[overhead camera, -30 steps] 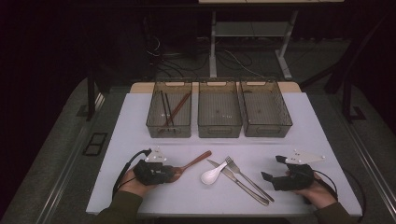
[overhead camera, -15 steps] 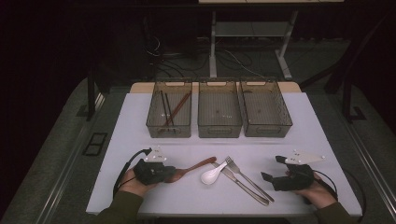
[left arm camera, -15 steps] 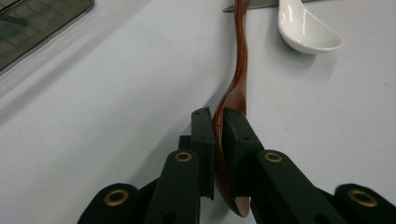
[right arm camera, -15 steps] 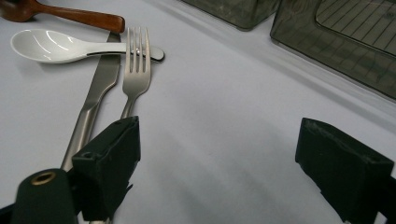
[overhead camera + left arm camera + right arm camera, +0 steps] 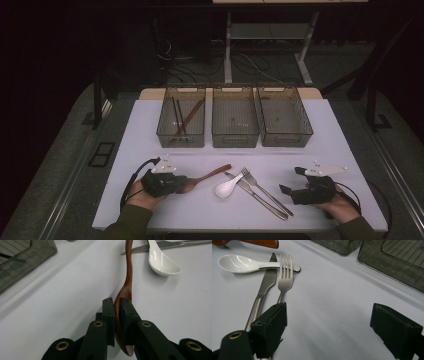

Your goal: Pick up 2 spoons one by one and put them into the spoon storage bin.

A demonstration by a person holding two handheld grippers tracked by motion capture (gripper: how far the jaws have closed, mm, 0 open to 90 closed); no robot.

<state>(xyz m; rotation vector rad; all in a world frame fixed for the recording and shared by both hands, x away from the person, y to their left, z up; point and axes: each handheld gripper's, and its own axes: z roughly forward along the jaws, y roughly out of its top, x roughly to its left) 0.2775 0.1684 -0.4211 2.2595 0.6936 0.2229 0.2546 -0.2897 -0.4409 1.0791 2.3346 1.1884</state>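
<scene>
The left gripper (image 5: 181,184) sits low in the left part of the high view, its jaws clamped on the bowl of the wooden spoon (image 5: 209,176), which lies on the table (image 5: 330,130) and points up and to the right toward the middle of the frame. In the left gripper view the pads (image 5: 109,312) press both faces of the bowl where it narrows into the handle, and the spoon (image 5: 128,277) runs up the centre of that frame with its bowl turned on edge; the jaws have just been closing on it. The spoon looks light, stiff and smoothly finished, so it should lift with little effort but could pivot or slip, since the long handle hangs far beyond the grip. A hold nearer the neck or mid-handle would likely balance it better; the curved bowl gives the pads little flat surface. The right gripper (image 5: 291,194) rests in the lower right of the high view with jaws wide apart and nothing between them. In the centre lie a white spoon (image 5: 227,186), a knife (image 5: 255,195) and a fork (image 5: 265,191), side by side and partly overlapping. Three bins stand across the upper middle; the left bin (image 5: 182,136) holds chopsticks (image 5: 176,117).
</scene>
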